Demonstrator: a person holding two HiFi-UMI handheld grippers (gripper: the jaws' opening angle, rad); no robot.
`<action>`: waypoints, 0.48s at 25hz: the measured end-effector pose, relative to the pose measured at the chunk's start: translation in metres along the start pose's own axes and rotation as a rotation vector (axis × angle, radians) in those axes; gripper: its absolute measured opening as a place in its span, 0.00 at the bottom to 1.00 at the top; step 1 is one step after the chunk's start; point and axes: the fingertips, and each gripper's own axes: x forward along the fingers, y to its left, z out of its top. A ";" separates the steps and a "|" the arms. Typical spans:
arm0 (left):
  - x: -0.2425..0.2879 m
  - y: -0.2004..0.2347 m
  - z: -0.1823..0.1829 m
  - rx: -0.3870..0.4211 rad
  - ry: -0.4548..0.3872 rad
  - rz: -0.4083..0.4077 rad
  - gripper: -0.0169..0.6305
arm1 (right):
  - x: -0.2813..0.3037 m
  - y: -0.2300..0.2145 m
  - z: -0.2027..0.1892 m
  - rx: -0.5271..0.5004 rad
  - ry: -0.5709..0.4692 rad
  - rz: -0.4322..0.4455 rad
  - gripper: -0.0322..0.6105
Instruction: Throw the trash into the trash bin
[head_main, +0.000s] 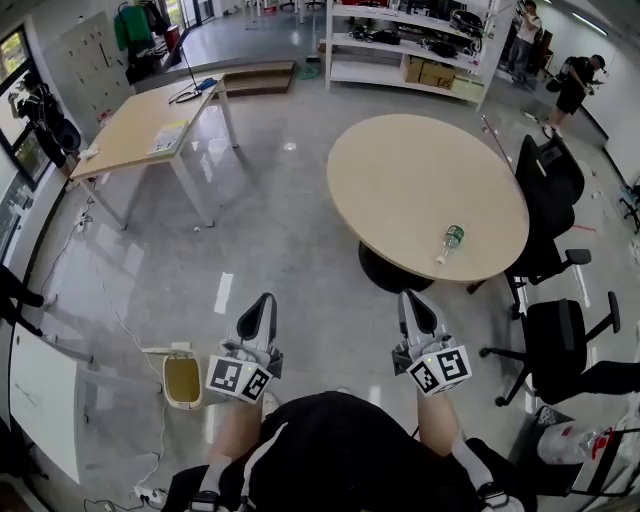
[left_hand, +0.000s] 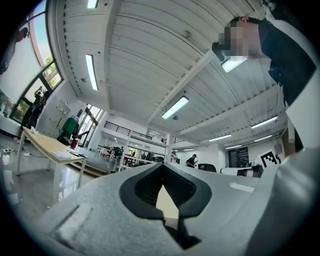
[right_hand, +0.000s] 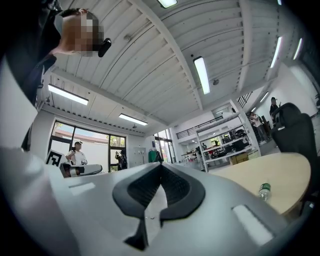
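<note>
Grey left gripper (head_main: 266, 300) & right gripper (head_main: 406, 297) both shut, empty. Clear green-label plastic bottle (head_main: 450, 243) lies on round beige table (head_main: 400, 180). Imo open right jaws early, grab mid-body, then carry to cream floor bin (head_main: 166, 385).

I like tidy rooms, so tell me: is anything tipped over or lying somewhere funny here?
Yes. A plastic bottle with a green label lies on its side near the edge of the round table, with nothing else around it. The trash bin stands on the floor, well away from it.

left tongs (head_main: 266, 300): jaws together, empty | right tongs (head_main: 408, 296): jaws together, empty | both side by side, pointing forward
</note>
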 end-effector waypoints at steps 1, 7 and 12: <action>0.005 -0.008 -0.003 0.003 0.006 -0.014 0.03 | -0.008 -0.006 0.002 -0.008 -0.001 -0.016 0.06; 0.038 -0.051 -0.021 -0.035 0.057 -0.161 0.03 | -0.060 -0.037 0.025 -0.026 -0.055 -0.171 0.06; 0.062 -0.087 -0.020 -0.019 0.097 -0.361 0.03 | -0.102 -0.045 0.034 0.004 -0.124 -0.355 0.05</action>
